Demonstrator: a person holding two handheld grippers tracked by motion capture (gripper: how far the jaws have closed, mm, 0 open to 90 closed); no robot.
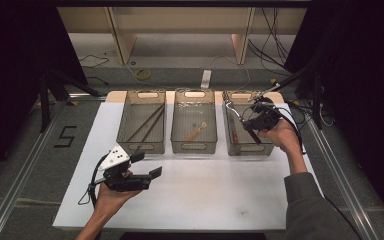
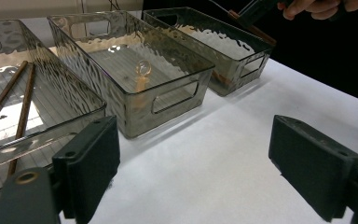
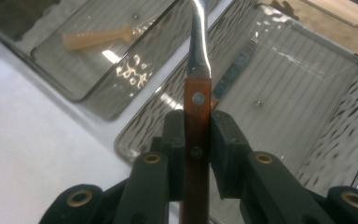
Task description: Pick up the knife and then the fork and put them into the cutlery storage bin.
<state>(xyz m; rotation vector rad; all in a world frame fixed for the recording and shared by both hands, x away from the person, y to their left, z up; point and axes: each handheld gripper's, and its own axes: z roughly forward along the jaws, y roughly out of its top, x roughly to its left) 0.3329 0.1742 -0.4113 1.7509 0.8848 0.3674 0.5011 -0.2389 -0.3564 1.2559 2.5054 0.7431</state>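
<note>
Here our right gripper [image 3: 197,140] clamps a wooden-handled utensil [image 3: 197,100] above the right bin [image 3: 307,116]; our left gripper [image 2: 193,163] gapes wide, empty.

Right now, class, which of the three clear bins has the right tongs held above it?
The right-hand bin. The right tongs hover over it gripping a wooden-handled utensil; the middle bin holds a pale utensil, the left bin two brown sticks.
</note>
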